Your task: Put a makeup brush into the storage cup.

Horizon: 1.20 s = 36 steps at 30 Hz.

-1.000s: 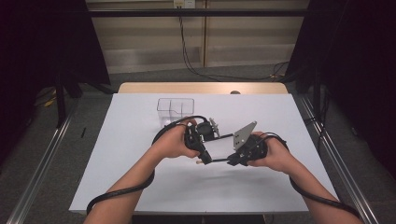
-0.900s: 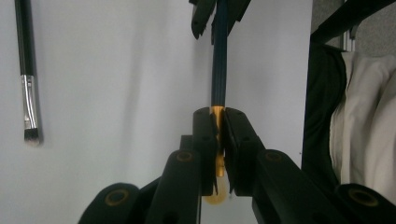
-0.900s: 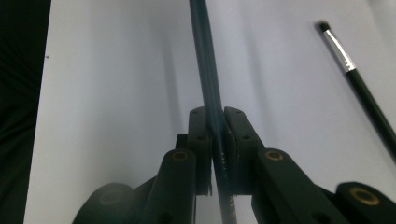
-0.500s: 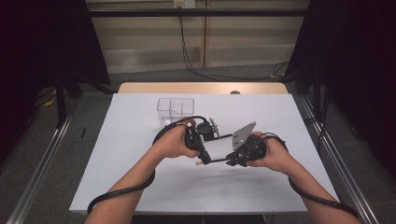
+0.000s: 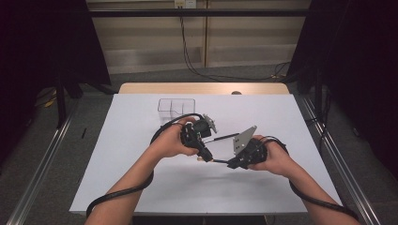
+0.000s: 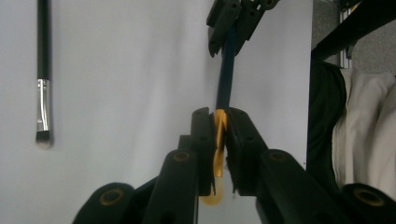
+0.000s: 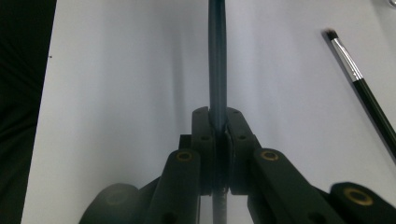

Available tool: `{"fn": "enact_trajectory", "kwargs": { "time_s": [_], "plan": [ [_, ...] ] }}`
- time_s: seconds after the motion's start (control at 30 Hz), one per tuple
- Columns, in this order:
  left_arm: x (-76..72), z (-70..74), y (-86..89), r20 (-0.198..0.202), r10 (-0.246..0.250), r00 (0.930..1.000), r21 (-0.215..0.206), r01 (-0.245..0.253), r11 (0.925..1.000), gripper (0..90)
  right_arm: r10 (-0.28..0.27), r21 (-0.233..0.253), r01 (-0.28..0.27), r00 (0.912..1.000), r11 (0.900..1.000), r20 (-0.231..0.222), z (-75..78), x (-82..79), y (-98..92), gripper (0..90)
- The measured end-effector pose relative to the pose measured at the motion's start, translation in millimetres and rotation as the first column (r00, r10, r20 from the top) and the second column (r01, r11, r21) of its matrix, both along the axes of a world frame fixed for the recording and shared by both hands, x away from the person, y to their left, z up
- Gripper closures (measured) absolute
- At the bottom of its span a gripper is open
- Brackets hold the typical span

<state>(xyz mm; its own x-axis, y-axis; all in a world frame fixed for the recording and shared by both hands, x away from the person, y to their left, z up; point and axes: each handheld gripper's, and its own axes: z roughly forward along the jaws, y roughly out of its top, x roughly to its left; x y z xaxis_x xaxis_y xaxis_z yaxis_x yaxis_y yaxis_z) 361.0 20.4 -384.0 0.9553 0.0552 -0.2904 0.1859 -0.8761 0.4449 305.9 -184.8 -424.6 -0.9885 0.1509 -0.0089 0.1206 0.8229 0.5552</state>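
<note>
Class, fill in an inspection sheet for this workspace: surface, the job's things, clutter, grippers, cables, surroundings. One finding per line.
Surface: white table, flat, bare along the near edge.
Job's things: blue-handled brush with a gold ferrule, held off the table between both grippers.
Clutter: black-handled brush with a silver ferrule, lying on the table; clear compartment box standing at the far side.
Grippers: left gripper shut on the gold ferrule; right gripper shut on the blue handle.
Cables: one black cable trails from each gripper over the near edge; more hang on the back wall.
Surroundings: dark curtains on both sides, metal rails on the floor.
</note>
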Motion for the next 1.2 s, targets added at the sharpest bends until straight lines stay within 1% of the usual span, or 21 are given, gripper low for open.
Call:
{"fn": "enact_trajectory", "kwargs": {
  "time_s": [0.03,0.07,0.13,0.2,0.23,0.33,0.37,0.43,0.5,0.6,0.73,0.77,0.8,0.83,0.87,0.9,0.93,1.03,1.07,1.13,1.2],
  "plan": [
    [0.8,0.4,0.8,0.001,0.000,1.0000,-0.014,0.000,0.9999,76.8,0.000,0.002,0.000,1.0000,1.000,-0.002,0.2,-0.5,-0.2,85.0],
    [0.6,0.2,1.5,0.000,0.024,0.9997,-0.040,-0.024,0.9989,72.5,-0.004,0.000,0.004,1.0000,1.000,-0.006,0.7,-1.1,-0.7,85.0],
    [2.6,1.8,4.2,-0.006,0.022,0.9997,-0.058,-0.022,0.9980,69.3,-0.010,0.001,0.010,0.9999,1.000,-0.003,0.6,-1.3,-1.4,85.0],
    [2.0,2.4,6.5,-0.010,0.032,0.9994,-0.098,-0.033,0.9947,63.3,-0.023,0.004,0.023,0.9997,1.000,-0.004,-0.2,-0.9,-2.8,85.0],
    [2.6,3.3,7.8,-0.003,0.022,0.9997,-0.097,-0.023,0.9950,62.2,-0.023,0.013,0.023,0.9997,1.000,-0.001,-1.1,-0.2,-3.6,85.0],
    [0.1,3.3,10.9,0.009,0.046,0.9989,-0.131,-0.045,0.9903,52.8,-0.049,0.027,0.049,0.9988,0.998,-0.007,-1.7,0.2,-6.4,85.0],
    [-0.7,2.8,12.1,0.008,0.062,0.9980,-0.148,-0.060,0.9872,50.8,-0.053,0.032,0.053,0.9986,0.998,-0.005,-1.9,0.7,-7.2,85.0],
    [-1.7,1.5,15.1,0.027,0.072,0.9970,-0.179,-0.066,0.9816,43.3,-0.066,0.042,0.066,0.9978,0.997,-0.009,-2.3,0.4,-8.2,85.0],
    [-3.1,-0.3,17.5,0.032,0.091,0.9953,-0.202,-0.083,0.9760,38.8,-0.075,0.054,0.075,0.9972,0.996,-0.010,-2.0,-0.1,-9.0,85.0],
    [-3.5,-3.6,22.8,0.029,0.117,0.9927,-0.243,-0.107,0.9641,30.2,-0.082,0.066,0.082,0.9966,0.994,-0.008,-2.3,-0.9,-9.8,85.0],
    [-3.2,-8.5,30.0,0.026,0.153,0.9879,-0.318,-0.137,0.9382,20.6,-0.091,0.082,0.091,0.9958,0.992,-0.009,-4.3,-0.9,-10.9,85.0],
    [-3.6,-9.4,31.4,0.031,0.165,0.9859,-0.327,-0.145,0.9336,19.3,-0.093,0.087,0.094,0.9956,0.992,-0.011,-4.9,-1.1,-11.1,85.0],
    [-4.0,-11.0,32.8,0.041,0.175,0.9838,-0.347,-0.150,0.9258,17.4,-0.094,0.090,0.094,0.9955,0.991,-0.010,-5.4,-1.4,-11.1,85.0],
    [-3.6,-11.8,33.8,0.049,0.176,0.9833,-0.356,-0.147,0.9229,13.8,-0.096,0.094,0.097,0.9953,0.991,-0.013,-6.1,-1.9,-11.0,85.0],
    [-3.8,-12.7,35.2,0.051,0.187,0.9809,-0.367,-0.156,0.9172,11.8,-0.098,0.096,0.099,0.9951,0.991,-0.013,-6.6,-2.1,-11.1,84.9],
    [-3.8,-13.6,36.5,0.052,0.196,0.9791,-0.378,-0.163,0.9116,10.8,-0.102,0.100,0.104,0.9946,0.990,-0.016,-7.0,-2.3,-11.2,84.9],
    [-3.7,-14.1,38.0,0.058,0.202,0.9776,-0.382,-0.166,0.9092,10.4,-0.104,0.104,0.105,0.9944,0.989,-0.018,-7.6,-2.4,-11.5,85.0],
    [-4.1,-15.5,41.6,0.057,0.230,0.9716,-0.424,-0.184,0.8867,7.8,-0.106,0.112,0.107,0.9942,0.988,-0.017,-8.7,-2.4,-12.0,84.9],
    [-4.8,-15.8,42.4,0.052,0.243,0.9686,-0.442,-0.196,0.8753,7.3,-0.108,0.116,0.109,0.9941,0.987,-0.016,-8.8,-2.3,-12.2,84.9],
    [-5.7,-16.9,43.8,0.044,0.260,0.9646,-0.467,-0.210,0.8588,4.9,-0.105,0.123,0.107,0.9942,0.987,-0.021,-8.8,-2.7,-12.2,84.9],
    [-6.5,-18.3,44.7,0.042,0.269,0.9622,-0.484,-0.216,0.8481,4.6,-0.107,0.133,0.109,0.9940,0.985,-0.023,-9.0,-3.2,-12.0,84.9]
  ]
}}
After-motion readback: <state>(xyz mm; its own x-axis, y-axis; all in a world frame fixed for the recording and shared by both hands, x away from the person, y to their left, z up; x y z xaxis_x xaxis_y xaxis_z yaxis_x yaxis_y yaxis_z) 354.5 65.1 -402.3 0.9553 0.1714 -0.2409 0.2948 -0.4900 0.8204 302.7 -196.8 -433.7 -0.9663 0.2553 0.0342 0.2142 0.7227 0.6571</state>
